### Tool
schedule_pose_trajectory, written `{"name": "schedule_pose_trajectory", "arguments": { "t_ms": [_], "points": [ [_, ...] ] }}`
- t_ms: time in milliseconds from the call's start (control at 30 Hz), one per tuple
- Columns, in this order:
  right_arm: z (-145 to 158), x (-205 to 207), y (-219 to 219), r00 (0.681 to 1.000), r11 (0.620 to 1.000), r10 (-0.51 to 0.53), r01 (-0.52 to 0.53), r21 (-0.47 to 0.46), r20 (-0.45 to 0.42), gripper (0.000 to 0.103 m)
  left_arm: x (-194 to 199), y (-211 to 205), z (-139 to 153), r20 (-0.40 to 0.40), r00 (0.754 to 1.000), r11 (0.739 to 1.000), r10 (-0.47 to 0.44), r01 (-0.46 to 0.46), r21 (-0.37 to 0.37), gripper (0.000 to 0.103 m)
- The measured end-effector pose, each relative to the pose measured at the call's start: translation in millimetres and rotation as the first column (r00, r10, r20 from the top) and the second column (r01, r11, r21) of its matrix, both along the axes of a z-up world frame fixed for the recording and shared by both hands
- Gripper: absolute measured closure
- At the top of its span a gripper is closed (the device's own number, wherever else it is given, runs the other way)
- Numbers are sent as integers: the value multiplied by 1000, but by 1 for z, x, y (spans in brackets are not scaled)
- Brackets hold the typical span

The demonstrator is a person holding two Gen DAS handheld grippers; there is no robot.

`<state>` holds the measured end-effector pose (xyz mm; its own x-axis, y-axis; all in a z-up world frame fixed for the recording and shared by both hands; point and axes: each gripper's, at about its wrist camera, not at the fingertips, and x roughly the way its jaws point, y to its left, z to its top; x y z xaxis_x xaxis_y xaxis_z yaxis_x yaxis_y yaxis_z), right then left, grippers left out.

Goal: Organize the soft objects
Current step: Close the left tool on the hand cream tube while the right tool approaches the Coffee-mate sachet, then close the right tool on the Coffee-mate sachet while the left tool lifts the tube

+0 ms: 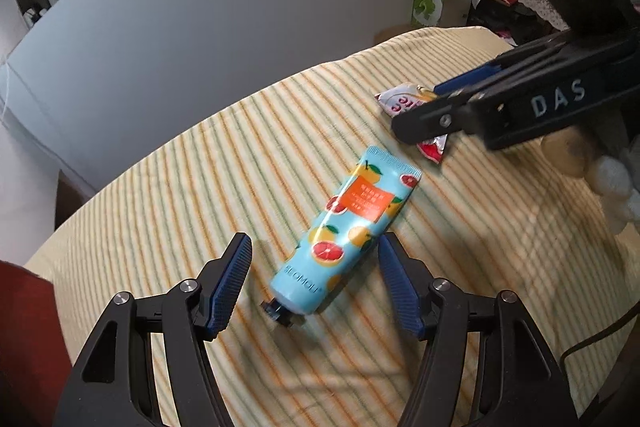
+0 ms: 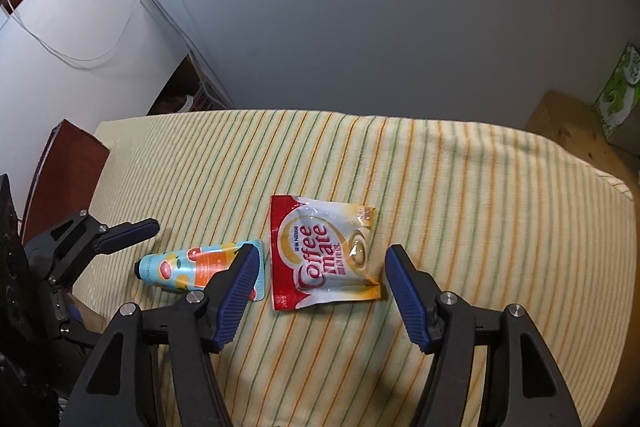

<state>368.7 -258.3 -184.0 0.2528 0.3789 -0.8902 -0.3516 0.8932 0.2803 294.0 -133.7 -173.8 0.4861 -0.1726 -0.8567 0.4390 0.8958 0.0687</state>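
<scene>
1. On the striped cloth [image 2: 440, 187], the tube [image 1: 344, 231] lies flat between the left gripper [image 1: 316, 267] jaws, spread.
2. Right gripper [image 2: 320, 279] jaws spread around the Coffee mate sachet [image 2: 324, 253], not touching.

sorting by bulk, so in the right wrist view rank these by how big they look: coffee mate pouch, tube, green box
1. pouch, clearly the largest.
2. tube, though a finger of the right gripper hides part of it.
3. green box, smallest as seen, but it is farther off and cut by the frame edge, so unsure.
</scene>
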Motion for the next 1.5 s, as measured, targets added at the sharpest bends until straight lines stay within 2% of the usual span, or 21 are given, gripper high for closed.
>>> {"name": "schedule_pose_trajectory", "arguments": {
  "t_ms": [100,300,433,533,700,800,1167,1500],
  "points": [
    [-6,2,2,1000,1000,5,-5,2,-12,41,2,-8,-1,-12,1000,1000,-4,4,-28,55],
    [-7,-1,13,1000,998,27,-26,-53,16,41,0,-9,-3,-9,1000,999,9,-9,-35,65],
    [-8,1,11,1000,999,17,-16,-46,16,42,-4,1,-1,-16,999,998,38,-38,-47,72],
    [-8,-1,9,1000,998,2,0,-63,24,51,-4,3,-1,-19,998,997,52,-53,-51,74],
    [-7,-3,2,1000,998,-12,14,-63,27,60,-6,5,-1,-13,996,995,83,-83,-60,76],
    [-6,-5,-5,999,998,-29,30,-57,29,72,-8,9,-1,-15,994,990,110,-111,-82,76],
    [-4,-16,-26,997,996,-81,80,29,19,76,-39,26,11,18,988,979,154,-149,-142,76],
    [28,-43,-32,996,996,-61,57,68,64,77,-76,51,43,63,982,969,180,-167,-180,77]
  ]
}}
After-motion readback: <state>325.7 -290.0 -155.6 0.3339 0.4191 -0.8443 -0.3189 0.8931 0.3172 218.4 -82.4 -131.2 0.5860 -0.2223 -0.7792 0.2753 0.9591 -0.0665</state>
